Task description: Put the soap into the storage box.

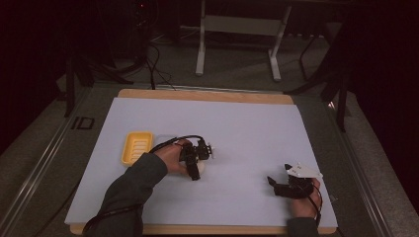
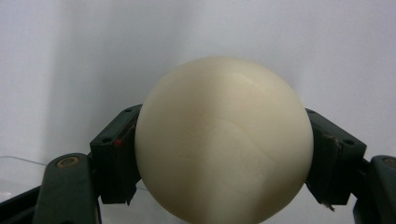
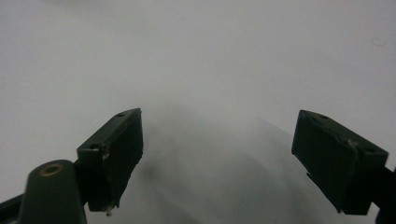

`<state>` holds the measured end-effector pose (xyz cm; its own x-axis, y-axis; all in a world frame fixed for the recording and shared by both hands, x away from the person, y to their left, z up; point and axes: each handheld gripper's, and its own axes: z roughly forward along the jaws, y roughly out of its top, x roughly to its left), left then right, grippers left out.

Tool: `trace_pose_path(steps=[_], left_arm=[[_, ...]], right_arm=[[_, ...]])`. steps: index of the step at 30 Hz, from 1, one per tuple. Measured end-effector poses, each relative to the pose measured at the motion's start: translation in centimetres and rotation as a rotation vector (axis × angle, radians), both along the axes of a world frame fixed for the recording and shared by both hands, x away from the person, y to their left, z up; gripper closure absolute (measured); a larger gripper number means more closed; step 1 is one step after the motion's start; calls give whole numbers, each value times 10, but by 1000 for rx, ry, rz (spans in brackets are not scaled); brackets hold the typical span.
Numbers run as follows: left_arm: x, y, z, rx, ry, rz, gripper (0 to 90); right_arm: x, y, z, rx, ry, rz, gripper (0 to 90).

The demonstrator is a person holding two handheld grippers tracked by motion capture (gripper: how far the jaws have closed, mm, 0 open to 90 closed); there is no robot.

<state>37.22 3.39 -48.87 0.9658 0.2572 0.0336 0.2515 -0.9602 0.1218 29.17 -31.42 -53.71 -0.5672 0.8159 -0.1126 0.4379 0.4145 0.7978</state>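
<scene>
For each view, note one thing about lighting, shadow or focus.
High view: dim room, pale table sheet brightest. Left gripper view: cream ball evenly lit, sharp. Right gripper view: soft blurred shadow on the sheet between the open right claw.

Ball (image 2: 224,140) btm cut off by frame edge; in high view mostly hidden under left claw (image 1: 193,170) (hand too).
</scene>
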Motion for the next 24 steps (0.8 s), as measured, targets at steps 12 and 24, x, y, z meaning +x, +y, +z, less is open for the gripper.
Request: trace_pose_path(steps=[12, 24], left_arm=[[4, 7, 5, -21, 16, 34, 246], [11, 22, 18, -39, 20, 93, 246]], right_arm=[[0, 0, 0, -2, 0, 0, 165], [0, 0, 0, -4, 1, 1, 165]])
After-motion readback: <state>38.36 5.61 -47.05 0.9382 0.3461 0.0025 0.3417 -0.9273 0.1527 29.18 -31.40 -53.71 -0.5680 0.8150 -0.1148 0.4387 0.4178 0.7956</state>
